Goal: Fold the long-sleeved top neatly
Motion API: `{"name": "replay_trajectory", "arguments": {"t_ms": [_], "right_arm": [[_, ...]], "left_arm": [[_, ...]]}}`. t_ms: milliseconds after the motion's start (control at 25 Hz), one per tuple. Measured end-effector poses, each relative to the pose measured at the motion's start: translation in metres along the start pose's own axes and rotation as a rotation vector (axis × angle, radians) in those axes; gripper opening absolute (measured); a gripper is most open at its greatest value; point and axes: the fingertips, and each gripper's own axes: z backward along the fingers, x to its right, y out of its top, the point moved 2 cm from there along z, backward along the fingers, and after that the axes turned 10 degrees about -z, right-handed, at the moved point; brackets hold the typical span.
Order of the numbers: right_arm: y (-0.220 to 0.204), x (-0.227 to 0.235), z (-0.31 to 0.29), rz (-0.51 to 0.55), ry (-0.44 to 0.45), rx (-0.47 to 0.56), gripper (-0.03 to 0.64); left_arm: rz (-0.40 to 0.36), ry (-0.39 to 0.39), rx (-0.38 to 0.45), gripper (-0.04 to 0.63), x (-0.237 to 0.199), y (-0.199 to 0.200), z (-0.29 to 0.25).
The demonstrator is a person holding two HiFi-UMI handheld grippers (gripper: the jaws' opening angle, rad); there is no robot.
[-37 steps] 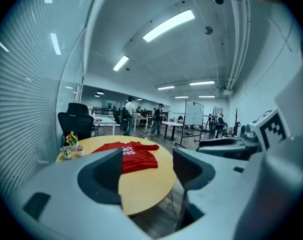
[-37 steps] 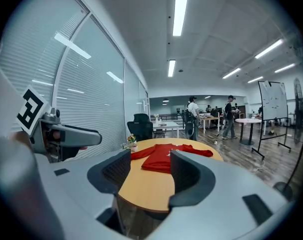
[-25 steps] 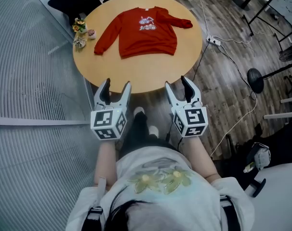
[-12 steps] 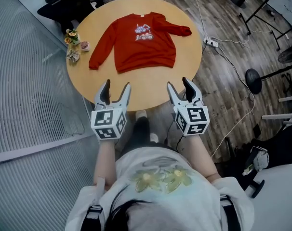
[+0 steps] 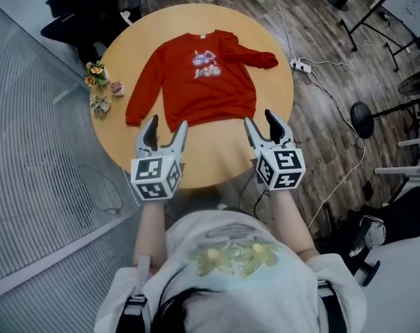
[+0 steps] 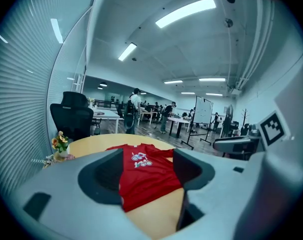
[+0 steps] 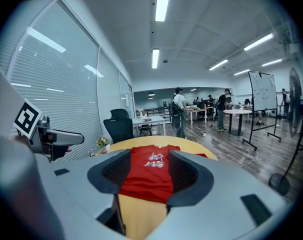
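- Holding the left gripper and the right gripper out side by side, with forearms stretched forward from the torso. Marker cubes on top, jaws pointing away over the near rim of the round wooden table.
- Both pairs of jaws spread wide, gripping nothing — only bare tabletop and red cloth beyond, seen through each gap.
- Hovering just short of the red long-sleeved top, touching none of it.
- Spread flat near the middle of the table, that top: front up, printed picture on the chest, collar at the far side, hem toward the grippers.
- One sleeve stretched slantwise toward the table's left edge, cuff near the left gripper's outer tip. The other sleeve bent out toward the right edge.
- Small flower ornaments at the table's left rim, well apart from the garment's body.
- From the head view alone: the whole outline of both sleeves, plus a power strip and cables on the plank floor to the right.
- From the gripper views alone: the room beyond the table — ceiling strip lights, people standing among desks, a whiteboard on a stand.
- Moved forward since a second ago: then hanging over the floor short of the table, now over its near rim, with the garment's hem much closer to the tips.
- No change in the jaws across that second, as wide apart then as now. The top itself lies the same way, unfolded.
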Motion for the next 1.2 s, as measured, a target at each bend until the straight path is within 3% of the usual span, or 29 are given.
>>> {"name": "replay_trajectory", "arguments": {"t_ms": [360, 760, 1200], "right_arm": [[0.018, 0.023, -0.060, -0.022, -0.075, 0.000, 0.238], [0.023, 0.047, -0.110, -0.058, -0.109, -0.018, 0.238], [0.014, 0.105, -0.177, -0.121, -0.185, -0.080, 0.238]], "left_arm": [[-0.022, -0.040, -0.003, 0.291, -0.037, 0.012, -0.056], [-0.021, -0.026, 0.007, 0.291, -0.069, 0.013, -0.087], [-0.006, -0.046, -0.068, 0.291, -0.086, -0.010, -0.137]]}}
